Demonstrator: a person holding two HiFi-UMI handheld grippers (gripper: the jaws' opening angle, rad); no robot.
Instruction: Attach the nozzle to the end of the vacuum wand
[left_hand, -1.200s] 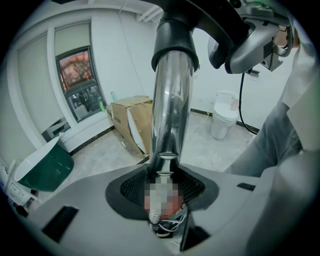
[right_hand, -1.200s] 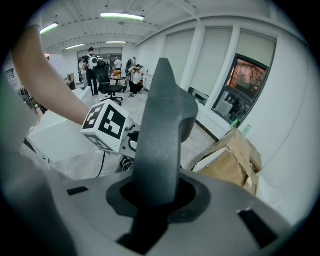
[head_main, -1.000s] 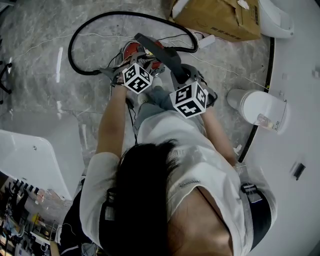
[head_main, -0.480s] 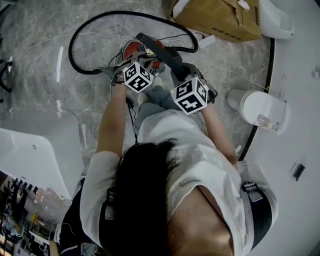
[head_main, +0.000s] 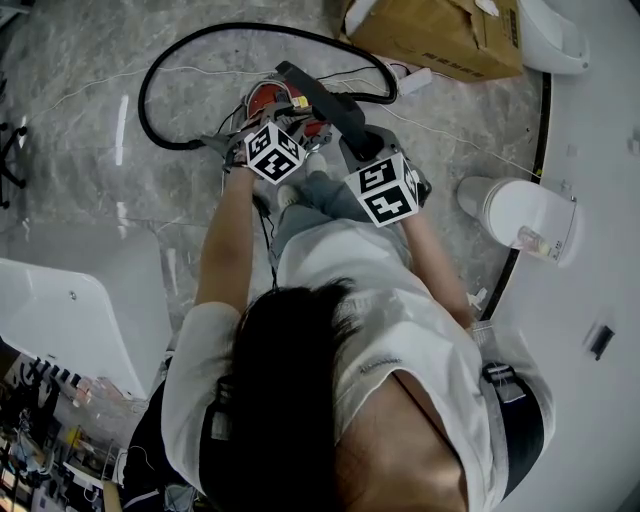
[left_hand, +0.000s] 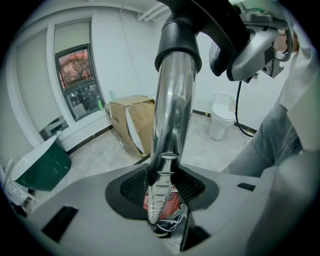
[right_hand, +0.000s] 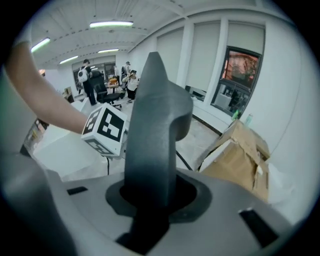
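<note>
From the head view the person (head_main: 330, 400) blocks the lower frame and I lose both tongs under their marker cubes (head_main: 272, 152), with only part of the red vacuum body (head_main: 262, 98) showing. The chrome wand (left_hand: 172, 110) is gripped in the left tongs (left_hand: 162, 200), its lower end cut off, its upper end inside a black collar (left_hand: 177, 45). The right tongs (right_hand: 150, 205), just beside, hold the dark grey nozzle (right_hand: 152, 125), base lost in shadow.
</note>
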